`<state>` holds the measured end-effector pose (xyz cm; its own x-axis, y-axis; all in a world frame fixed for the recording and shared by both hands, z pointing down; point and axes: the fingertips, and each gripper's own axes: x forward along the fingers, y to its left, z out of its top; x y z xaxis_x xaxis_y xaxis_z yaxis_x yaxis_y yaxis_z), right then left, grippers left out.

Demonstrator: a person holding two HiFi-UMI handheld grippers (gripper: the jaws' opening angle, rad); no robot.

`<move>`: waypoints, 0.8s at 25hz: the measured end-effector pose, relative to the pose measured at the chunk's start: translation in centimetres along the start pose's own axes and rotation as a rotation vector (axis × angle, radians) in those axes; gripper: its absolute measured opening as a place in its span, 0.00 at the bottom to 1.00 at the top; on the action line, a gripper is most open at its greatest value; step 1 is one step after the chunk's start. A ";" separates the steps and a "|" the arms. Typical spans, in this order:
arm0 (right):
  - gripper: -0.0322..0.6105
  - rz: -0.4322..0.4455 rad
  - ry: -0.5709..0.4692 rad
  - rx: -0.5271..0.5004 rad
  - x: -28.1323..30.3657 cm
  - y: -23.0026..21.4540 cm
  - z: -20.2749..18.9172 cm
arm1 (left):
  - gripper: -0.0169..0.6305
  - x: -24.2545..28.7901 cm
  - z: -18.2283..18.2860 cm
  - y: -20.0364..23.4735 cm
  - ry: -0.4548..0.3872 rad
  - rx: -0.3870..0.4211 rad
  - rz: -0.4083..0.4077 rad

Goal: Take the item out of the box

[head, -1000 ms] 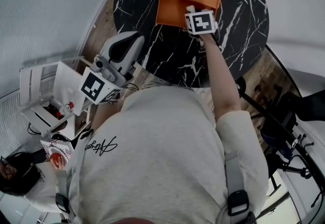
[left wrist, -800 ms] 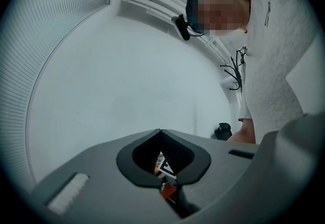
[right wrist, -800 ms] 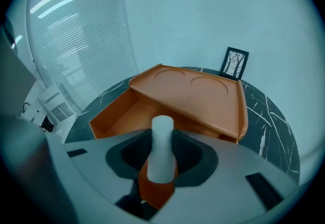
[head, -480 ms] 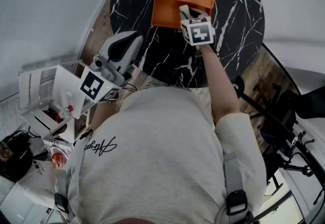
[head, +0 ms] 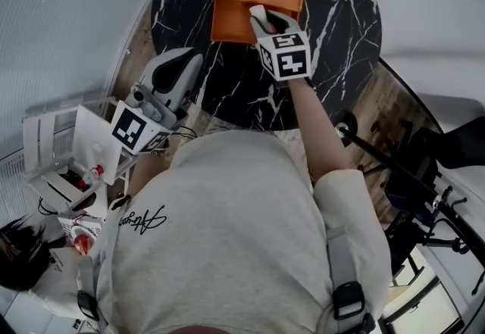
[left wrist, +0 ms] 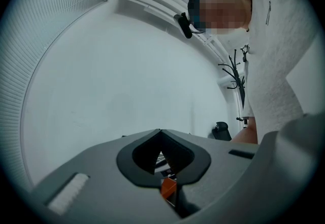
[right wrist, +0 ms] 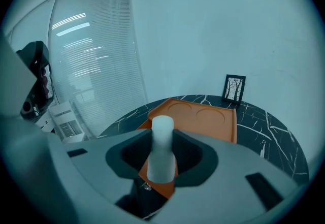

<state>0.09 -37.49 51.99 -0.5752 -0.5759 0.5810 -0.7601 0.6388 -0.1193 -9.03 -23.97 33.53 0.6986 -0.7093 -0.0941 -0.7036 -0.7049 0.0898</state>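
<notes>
Two hand-held tools above one round, dark, white-veined counter (head: pixel 341 37). The right tool (right wrist: pixel 162 142) is clamped on the single white cylindrical item (right wrist: pixel 162 129), which stands upright between its two jaws with its top rising above them; its lower end is hidden by the jaws. One orange box (right wrist: pixel 203 119) lies directly ahead of and below this tool's tips, open-topped, with two round recesses (right wrist: pixel 213 114) side by side in its floor; the item sits over the box's near edge, and whether it is fully clear of the box cannot be told. One framed picture (right wrist: pixel 234 89) stands beyond the box, ahead and to the right of the tool. The left tool (left wrist: pixel 160 133) is held away from the counter, behind and to the left of the right tool, jaws together with nothing between them; ahead of it is a pale wall, with one second person (left wrist: pixel 277 55) at its upper right.
</notes>
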 end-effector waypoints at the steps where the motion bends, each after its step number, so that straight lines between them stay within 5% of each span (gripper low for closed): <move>1: 0.25 0.000 -0.014 -0.004 -0.3 0.1 0.3 | 0.03 0.1 0.0 0.0 -0.001 -0.001 -0.001; 20: 0.25 -0.048 -0.310 -0.059 -8.2 1.5 6.9 | 0.03 2.1 0.4 0.0 0.002 0.020 -0.042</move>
<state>1.59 -35.38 41.48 -0.6110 -0.7283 0.3102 -0.7749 0.6304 -0.0459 -7.58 -25.48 32.91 0.7279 -0.6790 -0.0953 -0.6761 -0.7339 0.0657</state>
